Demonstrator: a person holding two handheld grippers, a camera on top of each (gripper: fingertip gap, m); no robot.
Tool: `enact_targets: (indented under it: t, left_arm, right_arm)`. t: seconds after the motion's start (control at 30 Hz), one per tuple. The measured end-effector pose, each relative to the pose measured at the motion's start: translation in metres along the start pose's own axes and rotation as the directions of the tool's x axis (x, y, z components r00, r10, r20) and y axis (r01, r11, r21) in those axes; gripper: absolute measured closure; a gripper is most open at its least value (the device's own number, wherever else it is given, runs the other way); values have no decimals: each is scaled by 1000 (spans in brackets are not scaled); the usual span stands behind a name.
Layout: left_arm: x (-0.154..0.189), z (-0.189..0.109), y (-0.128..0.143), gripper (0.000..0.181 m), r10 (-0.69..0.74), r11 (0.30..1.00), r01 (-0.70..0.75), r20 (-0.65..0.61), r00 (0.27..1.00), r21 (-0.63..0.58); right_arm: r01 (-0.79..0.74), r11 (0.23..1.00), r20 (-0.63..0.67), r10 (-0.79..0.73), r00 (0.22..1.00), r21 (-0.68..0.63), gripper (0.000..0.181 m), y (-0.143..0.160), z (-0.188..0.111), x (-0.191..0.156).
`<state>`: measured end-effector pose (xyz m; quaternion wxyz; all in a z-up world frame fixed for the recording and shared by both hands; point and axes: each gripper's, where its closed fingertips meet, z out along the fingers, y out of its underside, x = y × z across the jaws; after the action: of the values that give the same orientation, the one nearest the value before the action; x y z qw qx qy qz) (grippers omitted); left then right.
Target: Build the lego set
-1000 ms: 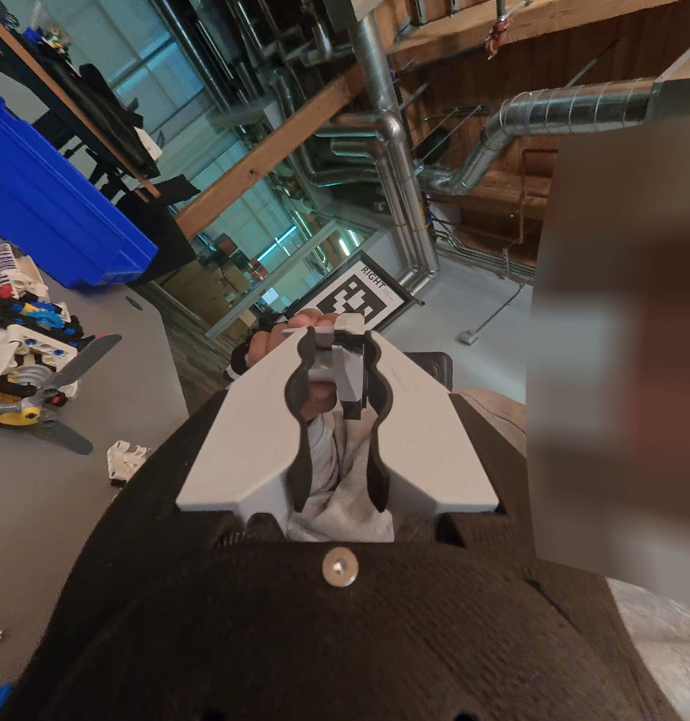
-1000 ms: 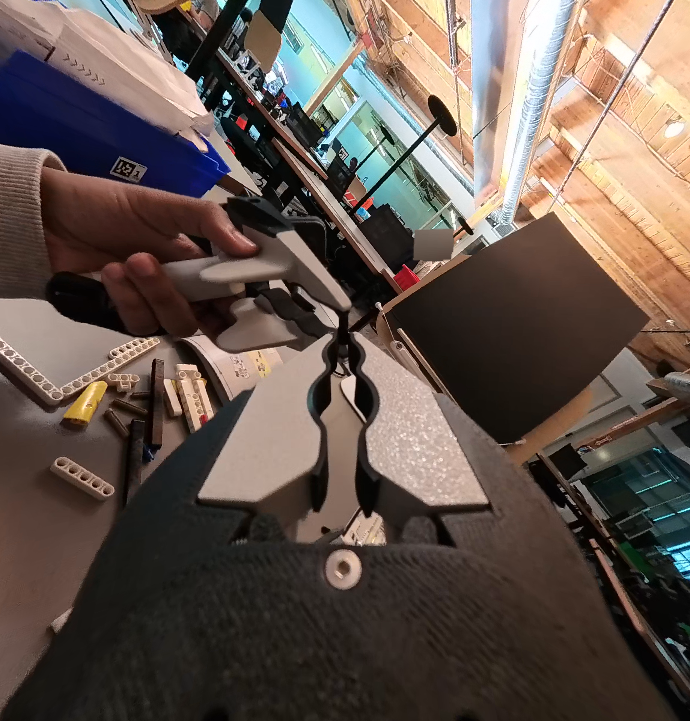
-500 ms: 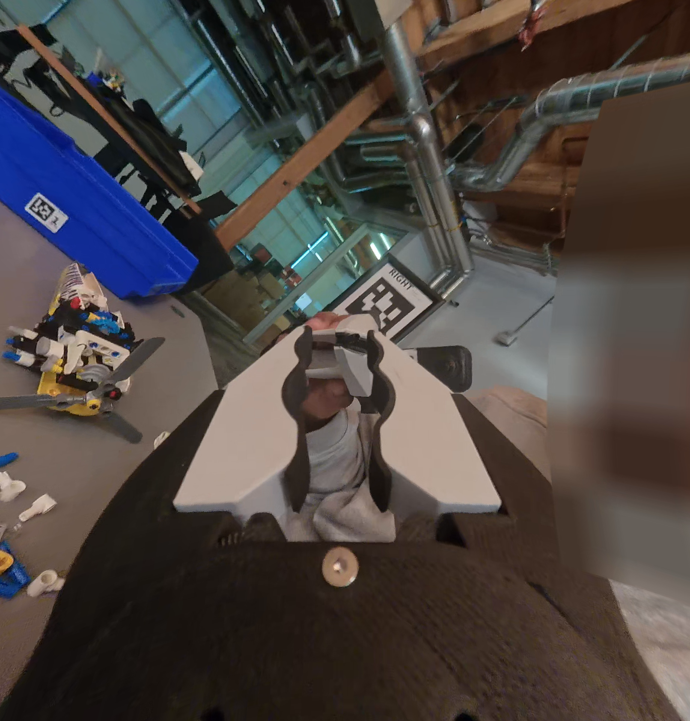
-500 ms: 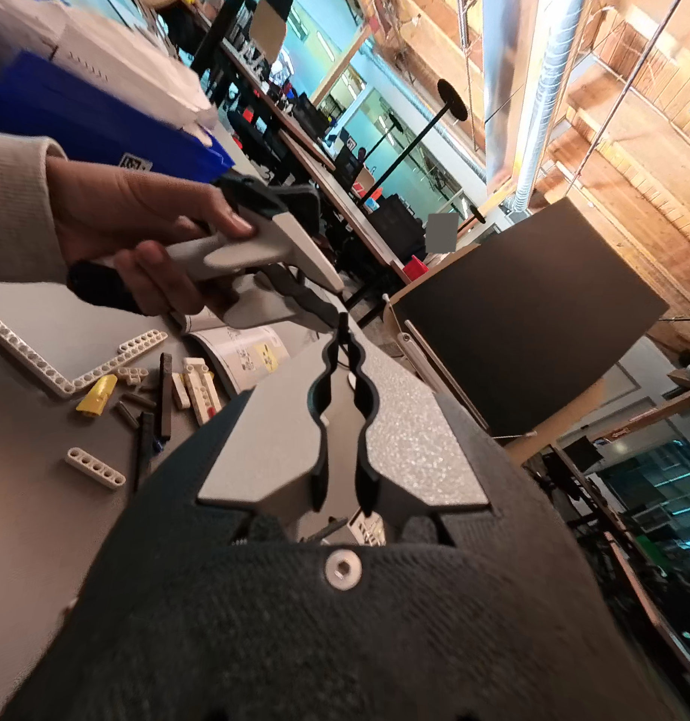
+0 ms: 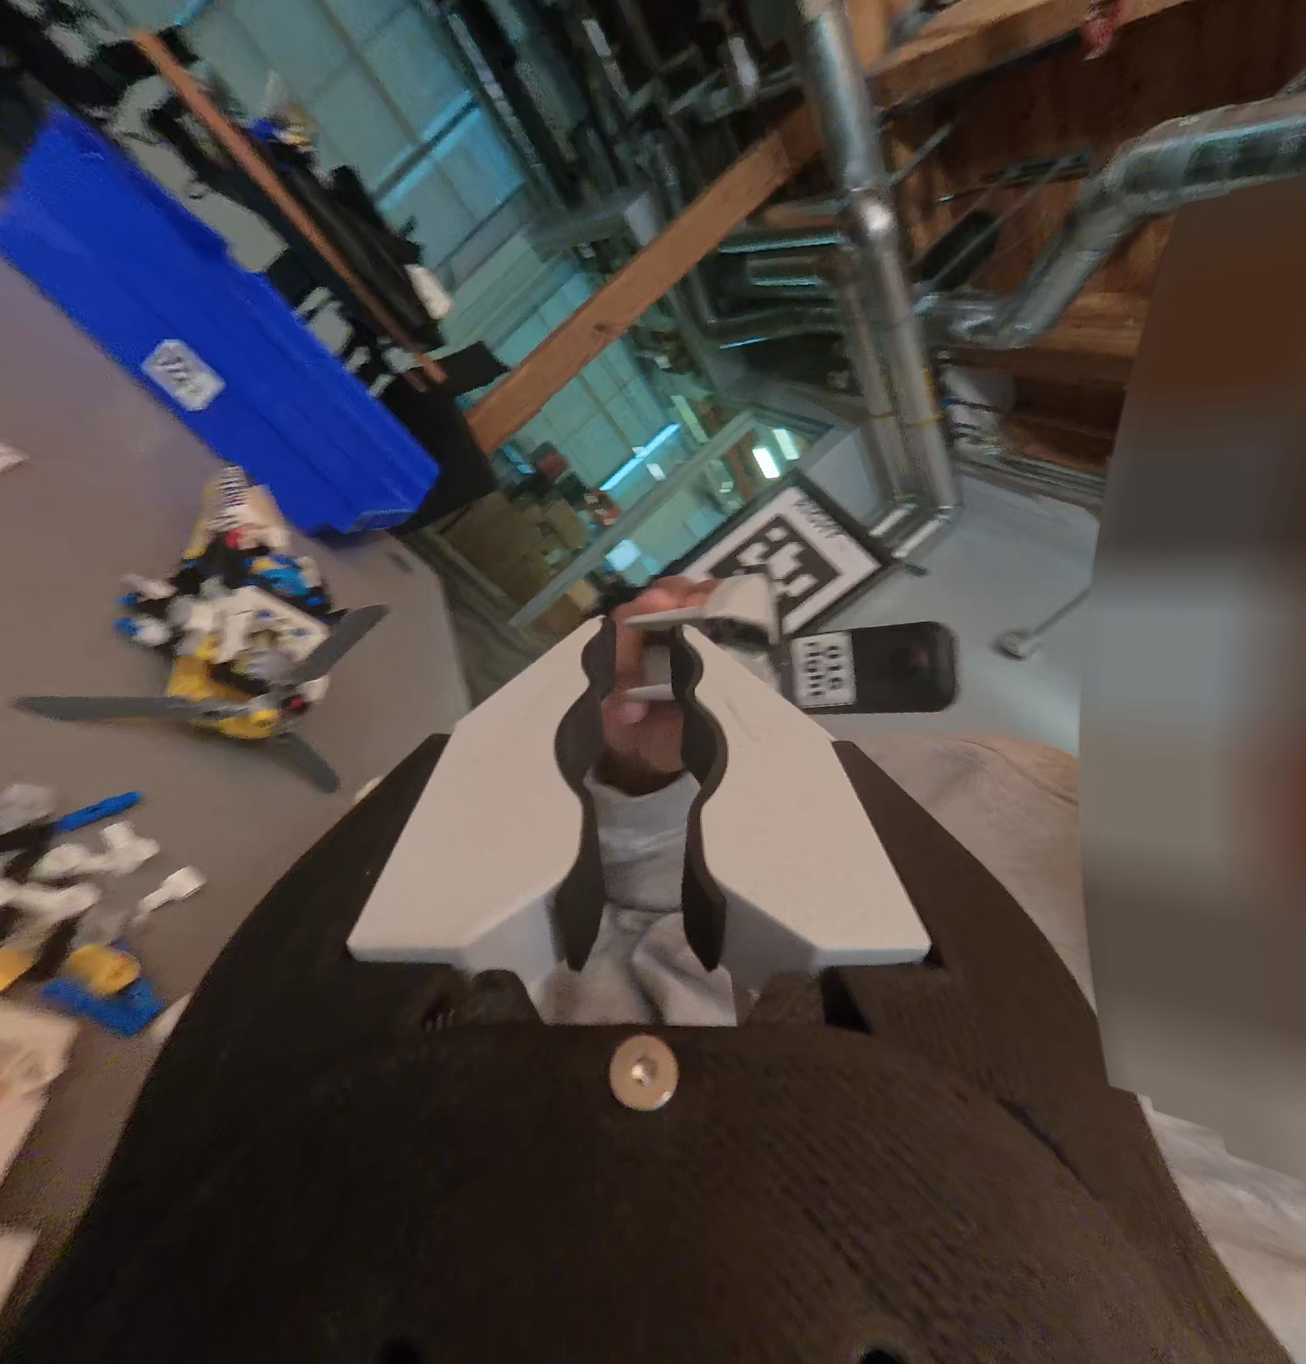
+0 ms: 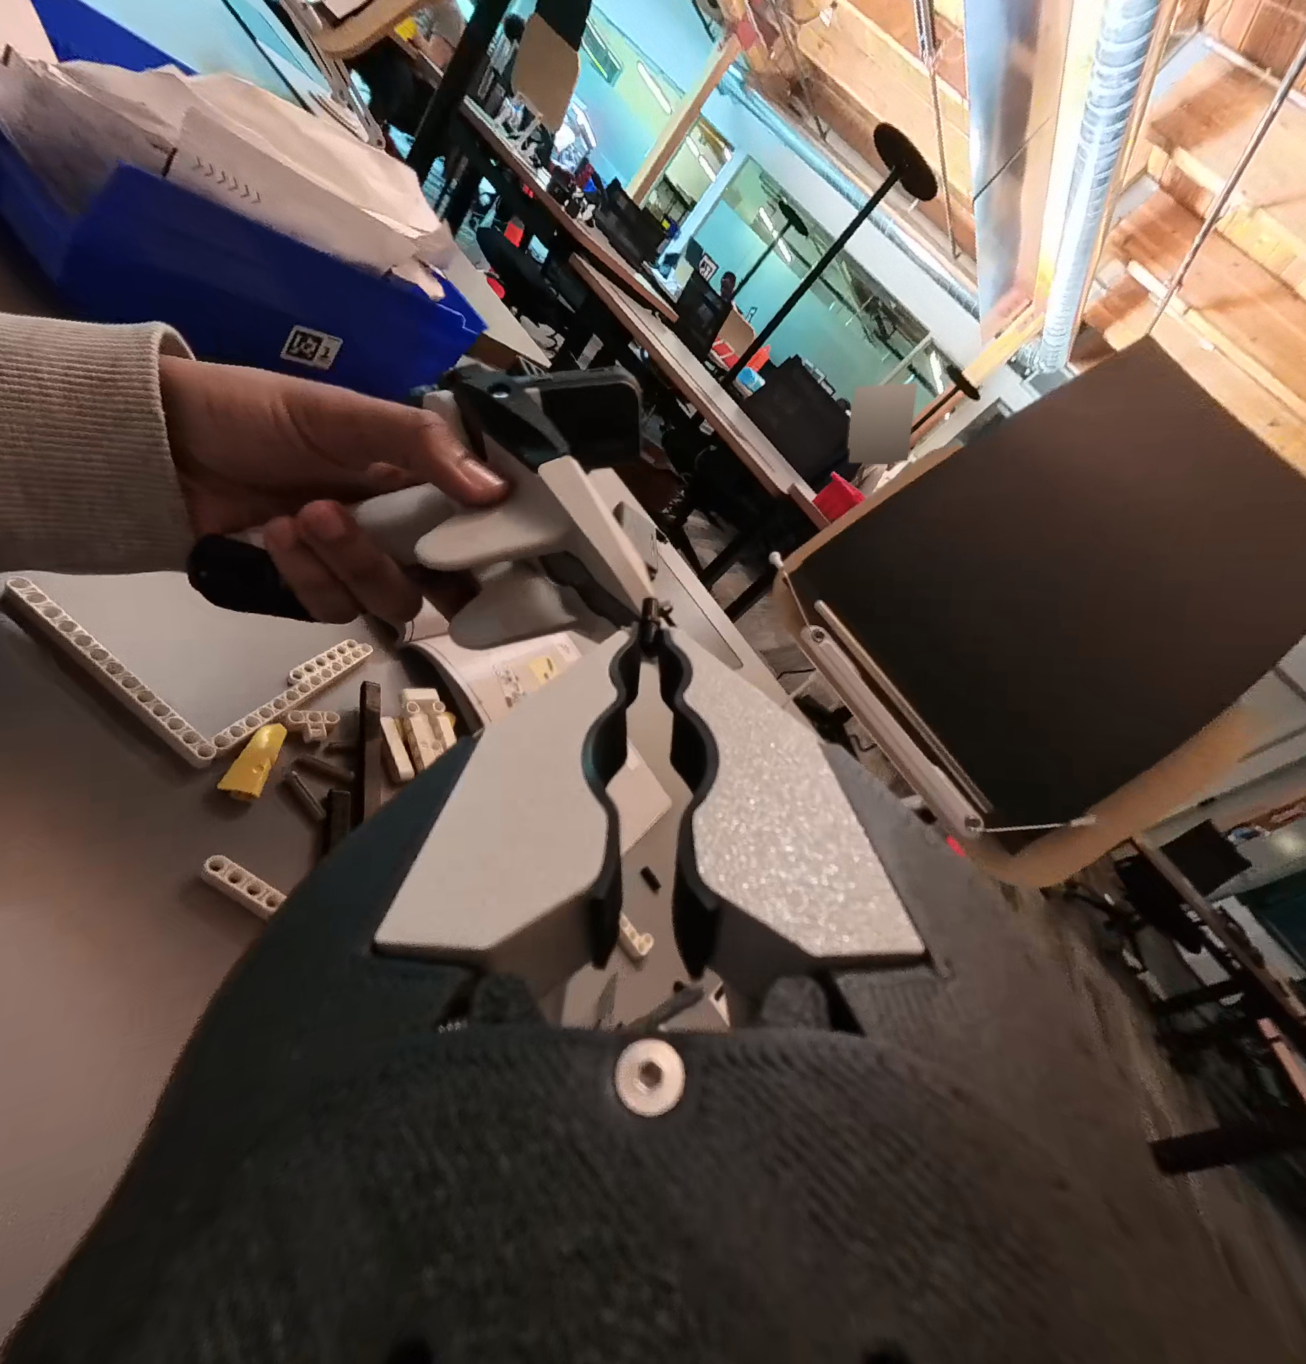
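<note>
My right gripper (image 6: 651, 636) is shut on a small black pin (image 6: 651, 614) that sticks out past its tips. My left gripper (image 5: 644, 638) is open and empty, with a clear gap between its pads. The two grippers meet almost tip to tip above the table edge. In the right wrist view a hand holds the left gripper, whose grey fingers (image 6: 576, 509) end just beyond the pin. In the left wrist view the right gripper's fingers (image 5: 739, 601) show just past my left tips. A partly built lego model with grey propeller blades (image 5: 229, 657) lies on the grey table.
Loose white, blue and yellow parts (image 5: 59, 886) lie at the left. A white L-shaped beam (image 6: 155, 708), a yellow piece (image 6: 255, 760), black axles (image 6: 369, 738) and an open booklet (image 6: 517, 672) lie under the hand. A blue bin (image 5: 192, 354) stands behind, a dark board (image 6: 1041, 627) at the right. Both grippers' tips are close together, under 4 cm apart. Both grippers' tips are roughly 20 cm from the yellow piece (image 6: 255, 760).
The left wrist view has swung so that more of the table and loose parts show. The right gripper now sits up and right of my left tips. The pin stays gripped.
</note>
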<state>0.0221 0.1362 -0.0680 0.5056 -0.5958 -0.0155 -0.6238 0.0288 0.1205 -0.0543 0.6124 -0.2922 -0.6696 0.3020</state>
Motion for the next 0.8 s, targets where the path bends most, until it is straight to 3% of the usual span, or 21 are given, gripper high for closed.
enact_targets:
  t: [0.13,0.23,0.37,0.43,0.57,0.67,0.8]
  left_arm:
    - [-60,-11,17,169,84,991,-41,357,930,-126]
    - [-88,-19,35,181,212,955,-69,501,839,-287]
    - [-115,-30,53,181,308,904,-46,575,758,-424]
    - [-131,-40,61,176,401,856,-38,616,678,-515]
    - [-144,-42,76,168,568,744,-70,574,590,-665]
    - [-148,-37,82,167,589,721,-76,551,591,-689]
    - [-149,-36,81,167,567,741,-77,560,604,-668]
  right_arm:
    - [-46,999,-17,45,999,-27,178,9,-6,8]
    - [-79,996,-20,78,997,-41,178,17,-12,10]
    - [-85,994,-18,84,996,-63,178,28,-15,7]
    - [-76,995,-19,75,997,-71,178,31,-16,7]
    - [-77,994,-22,75,997,-73,178,36,-17,7]
    - [-84,994,-25,82,996,-75,178,40,-19,7]
    - [-91,993,-30,89,996,-76,178,45,-22,8]
